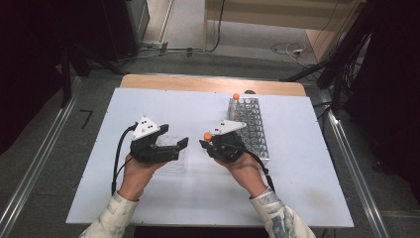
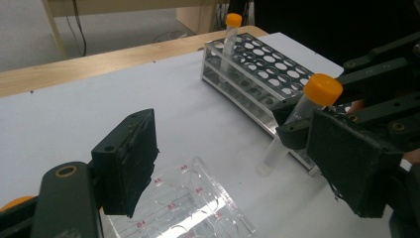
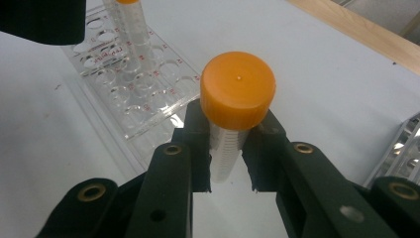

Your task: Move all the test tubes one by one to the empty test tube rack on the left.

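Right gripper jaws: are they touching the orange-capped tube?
Touching. In the right gripper view the right gripper has both black jaws pressed against the clear body of the orange-capped tube, just under its cap, with no gap on either side.

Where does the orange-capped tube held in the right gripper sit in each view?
High view: the held tube is at centre, at the right gripper fingers, left of the metal rack.
Left gripper view: right of centre, tilted, in front of the rack.
Right gripper view: centre, cap toward the camera, clamped.
Shared landmark: the clear plate.
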Available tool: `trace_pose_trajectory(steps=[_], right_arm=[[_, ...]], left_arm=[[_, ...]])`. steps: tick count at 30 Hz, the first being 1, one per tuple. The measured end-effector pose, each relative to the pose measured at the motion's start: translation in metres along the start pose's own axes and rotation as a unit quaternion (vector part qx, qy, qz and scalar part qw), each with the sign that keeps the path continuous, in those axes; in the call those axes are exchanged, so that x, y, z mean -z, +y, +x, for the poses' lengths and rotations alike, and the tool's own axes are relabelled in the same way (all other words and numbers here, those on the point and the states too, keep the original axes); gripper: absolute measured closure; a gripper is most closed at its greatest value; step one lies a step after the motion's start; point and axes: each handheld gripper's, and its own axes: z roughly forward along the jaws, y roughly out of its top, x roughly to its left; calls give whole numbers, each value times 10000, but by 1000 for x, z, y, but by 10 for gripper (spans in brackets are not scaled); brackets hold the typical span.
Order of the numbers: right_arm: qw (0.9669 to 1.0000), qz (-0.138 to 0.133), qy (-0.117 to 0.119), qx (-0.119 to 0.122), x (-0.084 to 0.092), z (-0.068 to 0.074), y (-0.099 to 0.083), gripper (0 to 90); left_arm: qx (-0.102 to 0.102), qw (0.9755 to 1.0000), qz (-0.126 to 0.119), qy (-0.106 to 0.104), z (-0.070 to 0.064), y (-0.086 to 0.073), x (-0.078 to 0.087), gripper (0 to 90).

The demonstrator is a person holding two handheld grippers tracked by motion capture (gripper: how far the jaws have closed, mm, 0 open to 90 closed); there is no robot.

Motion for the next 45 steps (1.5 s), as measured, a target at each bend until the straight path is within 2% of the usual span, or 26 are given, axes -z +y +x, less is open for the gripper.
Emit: trace_pose_trajectory(steps=[11,15,17,24,28,34,39,45], right_arm=[[9998,58,185,76,-4,9,-2,719],[9996,92,226,108,-7,11,-2,719],[9995,124,251,145,-10,13,-3,719],[9989,184,340,269,-13,20,-2,719],[9985,183,370,350,-15,25,-2,719],[9985,168,374,367,-12,29,-1,719],[9986,129,378,356,-12,28,-1,719],[9986,140,391,330,-12,28,-1,719]], left_arm=[[-7,9996,-39,-295,-7,-1,-2,220],[-114,9986,-6,-507,-11,-3,-6,246],[-148,9984,40,-538,-13,-4,-9,253],[-216,9963,85,-826,-19,-7,-16,373],[-211,9958,112,-888,-20,-10,-19,407],[-68,9947,127,-1018,-17,-13,-24,538],[10,9925,111,-1218,-17,-14,-25,664],[-11,9929,113,-1180,-18,-14,-25,694]])
